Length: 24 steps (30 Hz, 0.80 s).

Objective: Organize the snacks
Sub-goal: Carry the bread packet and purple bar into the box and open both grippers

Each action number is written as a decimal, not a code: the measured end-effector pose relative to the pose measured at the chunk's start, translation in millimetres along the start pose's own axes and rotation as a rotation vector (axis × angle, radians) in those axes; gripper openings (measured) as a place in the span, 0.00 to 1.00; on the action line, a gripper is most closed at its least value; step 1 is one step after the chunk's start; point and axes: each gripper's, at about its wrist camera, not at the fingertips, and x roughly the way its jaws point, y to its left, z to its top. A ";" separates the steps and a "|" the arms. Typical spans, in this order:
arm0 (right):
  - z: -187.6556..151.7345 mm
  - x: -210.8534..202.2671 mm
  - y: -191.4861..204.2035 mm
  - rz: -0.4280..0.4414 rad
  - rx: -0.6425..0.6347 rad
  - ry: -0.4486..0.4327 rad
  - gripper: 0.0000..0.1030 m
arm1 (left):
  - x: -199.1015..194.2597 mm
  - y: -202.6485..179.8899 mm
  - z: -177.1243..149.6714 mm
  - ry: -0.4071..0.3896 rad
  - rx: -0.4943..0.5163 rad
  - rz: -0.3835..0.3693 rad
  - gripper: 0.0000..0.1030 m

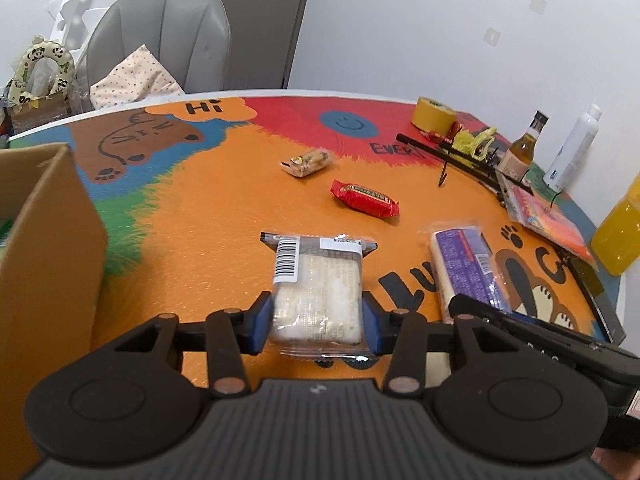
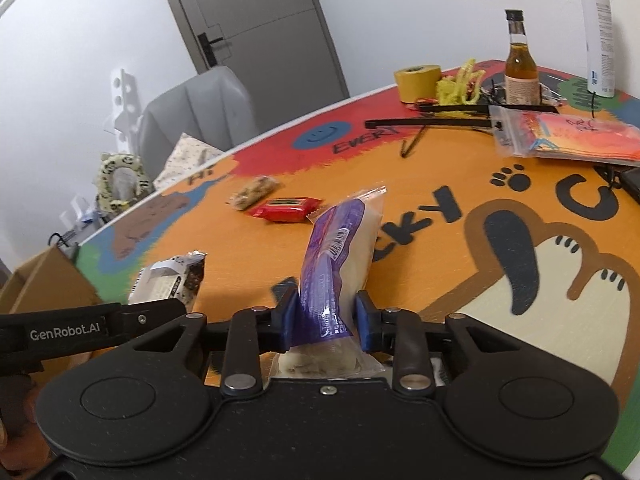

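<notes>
My left gripper (image 1: 316, 316) is shut on a clear-wrapped white pastry packet (image 1: 316, 276) with a barcode label, its blue pads pressing both sides. My right gripper (image 2: 326, 316) is shut on a purple-and-white snack packet (image 2: 336, 248), which tilts up off the painted table (image 2: 440, 160). The same purple packet (image 1: 468, 268) shows at the right in the left wrist view. A red bar (image 1: 366, 198) and a clear-wrapped nut bar (image 1: 308, 162) lie loose further back. An open cardboard box (image 1: 44, 240) stands at the left edge.
At the back right of the table are a yellow tape roll (image 1: 432, 116), black hangers (image 1: 460, 156), a small brown bottle (image 1: 524, 148), a white spray can (image 1: 576, 148), an orange drink bottle (image 1: 618, 228) and a bagged orange pack (image 1: 548, 220). A grey chair (image 1: 160, 40) stands behind the table.
</notes>
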 end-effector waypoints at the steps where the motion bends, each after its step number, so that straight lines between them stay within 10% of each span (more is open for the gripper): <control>1: 0.5 -2.1 3.3 0.004 -0.003 -0.004 0.27 | -4.2 1.4 0.1 -0.006 -0.002 -0.002 0.43; 24: 9.5 -46.6 93.6 0.160 -0.106 -0.091 0.27 | -118.3 47.0 10.0 -0.168 -0.031 0.027 0.43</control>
